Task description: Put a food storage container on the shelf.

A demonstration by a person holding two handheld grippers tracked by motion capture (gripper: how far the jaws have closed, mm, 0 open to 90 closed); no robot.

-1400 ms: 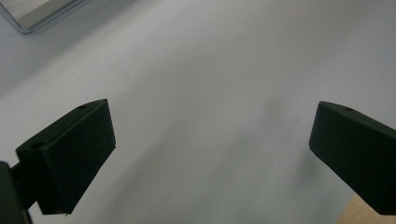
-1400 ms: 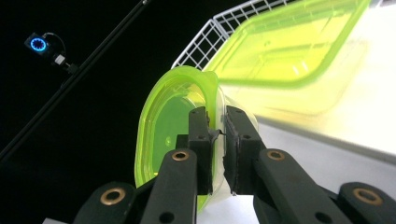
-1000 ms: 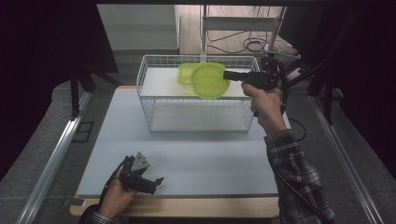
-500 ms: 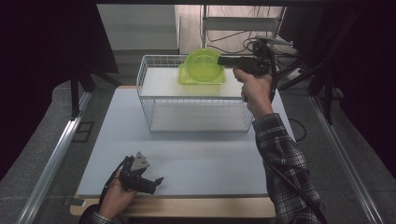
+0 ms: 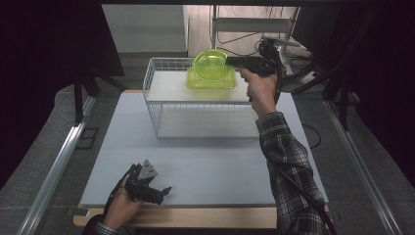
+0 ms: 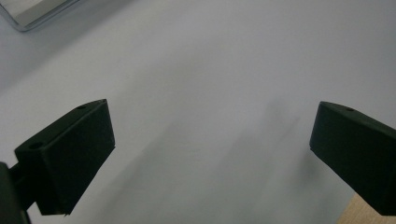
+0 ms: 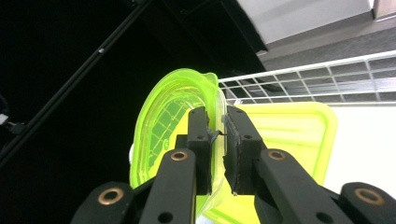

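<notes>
Item: translucent lime-green round plastic bowl (image 5: 211, 62), pinched by its rim in the right hand-held gripper (image 7: 218, 135), jaws pressed tight on the wall. Change: a second ago it lay flatter at the basket's right end; now tipped on edge, shifted left above the yellow-green rectangular plastic container (image 5: 210, 78) in the white wire basket (image 5: 195, 110). Reading: transfer under way, likely nesting. Left hand-held gripper (image 5: 159, 192): spread, empty, resting on the pale grey surface (image 5: 220, 161).

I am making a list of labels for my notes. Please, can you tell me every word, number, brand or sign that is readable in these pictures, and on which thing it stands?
None: no readable text shows on the green bowl, the green lid, the wire basket, the table or either claw.
</notes>
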